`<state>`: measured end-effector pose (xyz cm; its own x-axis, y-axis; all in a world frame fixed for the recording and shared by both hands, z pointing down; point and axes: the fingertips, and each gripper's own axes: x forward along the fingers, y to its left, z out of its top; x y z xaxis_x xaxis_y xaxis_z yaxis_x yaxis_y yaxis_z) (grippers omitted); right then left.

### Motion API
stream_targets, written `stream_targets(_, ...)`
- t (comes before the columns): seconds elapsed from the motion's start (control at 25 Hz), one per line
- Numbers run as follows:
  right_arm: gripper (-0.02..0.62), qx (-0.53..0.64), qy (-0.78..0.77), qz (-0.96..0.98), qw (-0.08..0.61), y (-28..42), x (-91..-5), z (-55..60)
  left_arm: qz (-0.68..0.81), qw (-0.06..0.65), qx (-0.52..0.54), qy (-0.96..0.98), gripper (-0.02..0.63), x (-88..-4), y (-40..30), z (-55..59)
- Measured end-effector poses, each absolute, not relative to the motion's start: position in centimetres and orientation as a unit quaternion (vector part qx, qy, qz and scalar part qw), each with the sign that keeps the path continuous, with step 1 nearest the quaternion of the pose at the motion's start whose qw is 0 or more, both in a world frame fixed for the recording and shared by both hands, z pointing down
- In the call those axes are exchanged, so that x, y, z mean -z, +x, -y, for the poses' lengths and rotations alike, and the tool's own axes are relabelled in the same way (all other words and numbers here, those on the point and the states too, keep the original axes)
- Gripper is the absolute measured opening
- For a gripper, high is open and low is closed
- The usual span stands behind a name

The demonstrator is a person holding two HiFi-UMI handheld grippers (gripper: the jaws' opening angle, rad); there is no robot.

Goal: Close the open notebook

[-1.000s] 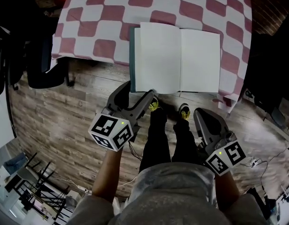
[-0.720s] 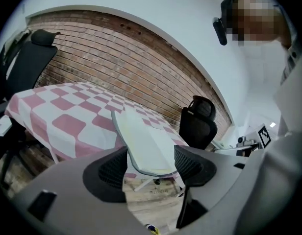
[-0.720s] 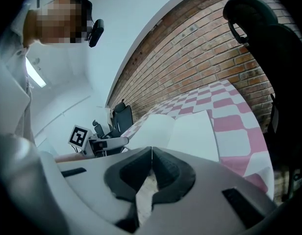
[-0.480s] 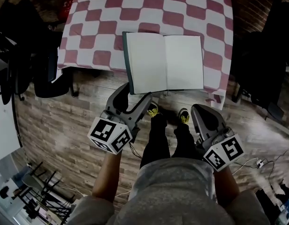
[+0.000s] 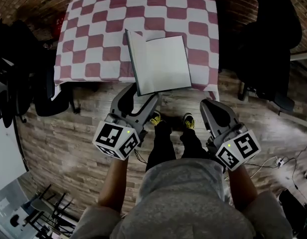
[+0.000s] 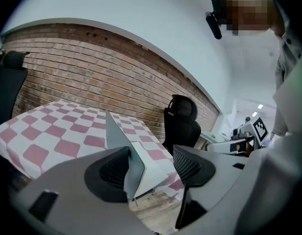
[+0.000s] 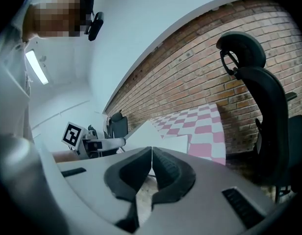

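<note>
The notebook (image 5: 163,63) lies on the red-and-white checked table (image 5: 93,34) by its front edge. Its right page is flat and its left half stands tilted up. My left gripper (image 5: 141,95) is open at the book's front-left corner. In the left gripper view the raised grey cover (image 6: 116,136) rises beside the left jaw and the white page (image 6: 153,168) lies between the jaws of the left gripper (image 6: 151,165). I cannot tell whether a jaw touches the cover. My right gripper (image 5: 209,104) is shut and empty, in front of the table's right corner; its view shows the notebook (image 7: 151,131) beyond the right gripper (image 7: 151,155).
A black office chair (image 5: 265,49) stands right of the table, also seen as the chair (image 7: 259,97). Another dark chair (image 5: 41,83) is at the table's left. A brick wall (image 6: 92,67) lies behind. My legs and shoes (image 5: 171,121) stand on the wood floor (image 5: 69,133).
The notebook's left half has risen from flat to tilted up. The head view has pulled back, so the table looks smaller. Both grippers keep about the same places.
</note>
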<state>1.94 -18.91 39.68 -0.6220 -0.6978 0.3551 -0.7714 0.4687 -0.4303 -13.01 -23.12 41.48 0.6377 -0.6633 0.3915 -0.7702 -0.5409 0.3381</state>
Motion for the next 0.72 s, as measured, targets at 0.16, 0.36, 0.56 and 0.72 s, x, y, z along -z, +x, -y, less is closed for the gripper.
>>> stream_targets(0.16,0.026,-0.278,0.444,0.849,0.064,4.3,-39.5,19.0,0.402,0.24,-0.111,0.876,0.274,-41.4,-10.8,23.6)
stream_targets(0.36,0.026,-0.277,0.466,0.838,0.07,7.5,-40.0,18.6,0.385,0.242,-0.115,0.883,0.228,-42.2,-7.5,23.8)
stream_targets(0.56,0.026,-0.282,0.49,0.822,0.074,10.4,-40.6,17.8,0.357,0.249,-0.131,0.891,0.193,-44.0,-3.8,23.6)
stream_targets(0.72,0.026,-0.286,0.503,0.812,0.08,12.3,-41.1,17.1,0.352,0.257,-0.146,0.888,0.134,-45.8,-2.0,23.6)
